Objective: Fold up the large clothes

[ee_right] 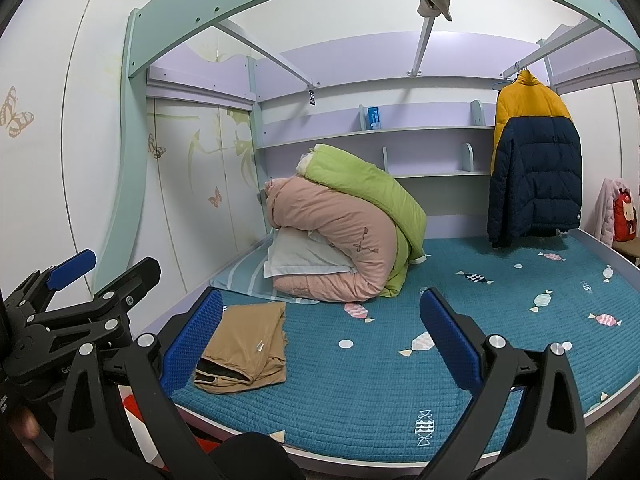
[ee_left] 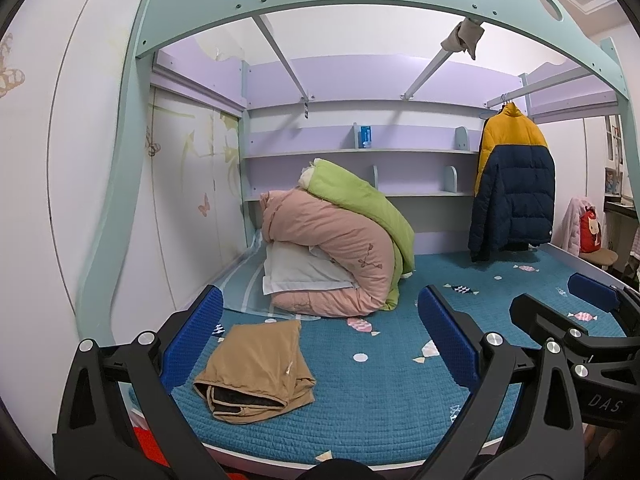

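- Now both grippers hover at the near edge of the bed (ee_right: 360,392), and each holds nothing: the left gripper (ee_left: 320,336) has its fingers spread wide, and the right gripper (ee_right: 322,338) also.
- Just beyond lie the tan trousers (ee_left: 256,368), already folded into a packet, so this piece seems finished.
- Far at the right hangs a jacket (ee_right: 536,168), probably the next piece; taking it calls for a long reach.
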Motion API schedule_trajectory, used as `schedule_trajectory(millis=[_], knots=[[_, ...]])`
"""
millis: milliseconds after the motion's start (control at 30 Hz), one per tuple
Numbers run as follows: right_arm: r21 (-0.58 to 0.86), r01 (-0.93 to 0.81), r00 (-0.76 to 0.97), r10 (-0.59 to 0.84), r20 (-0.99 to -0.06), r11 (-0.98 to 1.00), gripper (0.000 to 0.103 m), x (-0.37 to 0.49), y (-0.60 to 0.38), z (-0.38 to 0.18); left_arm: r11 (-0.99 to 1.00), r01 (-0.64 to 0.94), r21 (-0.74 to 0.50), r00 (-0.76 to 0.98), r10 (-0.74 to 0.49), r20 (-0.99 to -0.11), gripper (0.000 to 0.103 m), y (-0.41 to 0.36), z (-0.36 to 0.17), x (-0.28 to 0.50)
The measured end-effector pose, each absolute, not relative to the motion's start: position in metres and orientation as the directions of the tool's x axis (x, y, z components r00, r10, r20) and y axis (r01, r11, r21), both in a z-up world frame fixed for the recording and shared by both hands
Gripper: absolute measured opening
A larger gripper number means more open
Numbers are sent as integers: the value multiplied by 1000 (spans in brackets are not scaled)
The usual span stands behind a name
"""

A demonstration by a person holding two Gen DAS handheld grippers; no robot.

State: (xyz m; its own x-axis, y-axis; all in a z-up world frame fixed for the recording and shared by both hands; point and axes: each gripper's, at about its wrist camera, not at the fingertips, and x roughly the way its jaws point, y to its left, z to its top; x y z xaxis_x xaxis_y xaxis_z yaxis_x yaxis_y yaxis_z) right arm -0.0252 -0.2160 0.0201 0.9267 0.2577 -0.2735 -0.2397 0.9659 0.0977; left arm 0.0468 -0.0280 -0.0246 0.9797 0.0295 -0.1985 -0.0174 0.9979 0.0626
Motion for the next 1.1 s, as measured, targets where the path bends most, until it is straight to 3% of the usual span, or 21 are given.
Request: schedule_trajectory(millis=[1100], knots=[[132, -249, 916, 277, -289, 960, 95, -18, -213, 10, 997, -32, 69, 976, 46, -212, 98, -20, -41, 50]])
